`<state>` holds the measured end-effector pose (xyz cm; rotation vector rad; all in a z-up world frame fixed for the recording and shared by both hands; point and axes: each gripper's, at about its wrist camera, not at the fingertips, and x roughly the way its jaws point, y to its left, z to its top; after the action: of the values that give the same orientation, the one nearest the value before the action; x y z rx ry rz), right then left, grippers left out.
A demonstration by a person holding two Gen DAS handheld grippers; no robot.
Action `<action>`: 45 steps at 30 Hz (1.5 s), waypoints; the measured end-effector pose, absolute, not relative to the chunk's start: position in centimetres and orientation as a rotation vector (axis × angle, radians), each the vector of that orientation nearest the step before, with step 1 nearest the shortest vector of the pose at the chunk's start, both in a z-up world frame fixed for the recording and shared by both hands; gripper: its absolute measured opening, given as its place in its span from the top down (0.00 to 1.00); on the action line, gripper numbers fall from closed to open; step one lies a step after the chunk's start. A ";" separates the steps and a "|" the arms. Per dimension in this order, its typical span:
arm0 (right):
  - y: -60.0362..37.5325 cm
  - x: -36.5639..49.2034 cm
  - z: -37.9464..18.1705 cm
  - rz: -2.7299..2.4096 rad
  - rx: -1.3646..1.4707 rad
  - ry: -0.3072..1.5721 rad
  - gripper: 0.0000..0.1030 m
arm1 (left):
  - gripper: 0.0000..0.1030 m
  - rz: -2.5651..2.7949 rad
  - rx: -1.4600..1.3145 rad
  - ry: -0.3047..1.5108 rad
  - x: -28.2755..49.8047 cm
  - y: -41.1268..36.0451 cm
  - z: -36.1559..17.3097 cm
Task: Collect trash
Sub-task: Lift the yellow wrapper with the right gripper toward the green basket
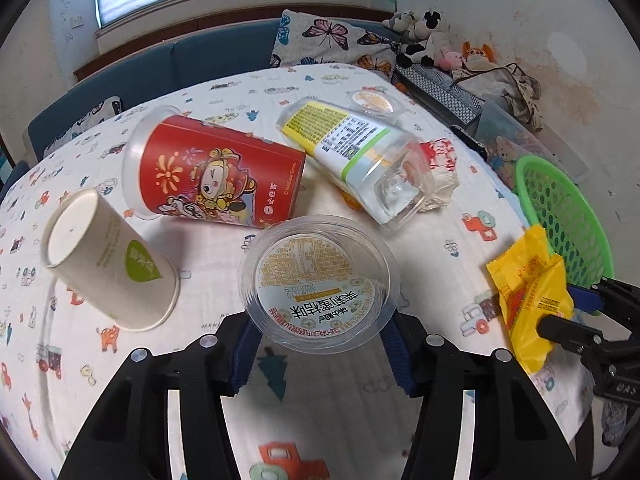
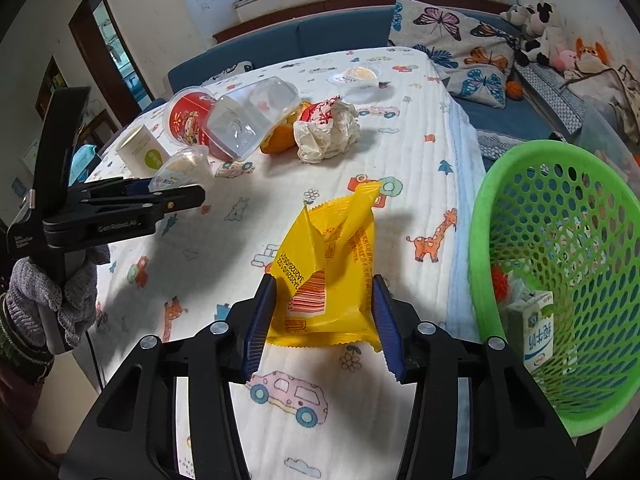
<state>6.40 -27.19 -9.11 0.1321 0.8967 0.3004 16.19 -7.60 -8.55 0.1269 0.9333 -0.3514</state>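
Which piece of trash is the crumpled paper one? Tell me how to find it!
Look at the table with the cartoon-print cloth and find the heap of tipped-over cups in the middle. Lying against the base of the clear plastic cup, on the side toward the green basket, is the crumpled paper wrapper. It is the only scrunched, off-white wad with red print; everything next to it is a smooth cup.

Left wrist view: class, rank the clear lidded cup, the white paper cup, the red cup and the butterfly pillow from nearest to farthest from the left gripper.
1. Clear lidded cup, between the left gripper's fingers.
2. White paper cup, lying to the left.
3. Red cup, lying behind it, mid-table.
4. Butterfly pillow, beyond the table's far edge.
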 end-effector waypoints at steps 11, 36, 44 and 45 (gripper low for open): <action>-28.3 4.9 -7.8 0.289 0.148 0.858 0.59 | 0.48 -0.404 0.128 0.869 13.8 -8.5 -5.3; -35.9 2.1 -6.6 0.158 0.258 0.792 0.76 | 0.48 -0.550 0.213 0.808 12.7 -16.7 -2.4; -35.7 2.5 -7.2 0.170 0.280 0.800 0.29 | 0.48 -0.539 0.213 0.818 12.8 -16.3 -2.7; -35.2 2.7 -7.4 0.177 0.265 0.808 0.26 | 0.48 -0.539 0.213 0.819 12.9 -16.2 -2.7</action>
<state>2.68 -35.24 -7.42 0.2648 0.8076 0.1771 12.89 -16.23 -2.70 0.2127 0.8193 -0.5386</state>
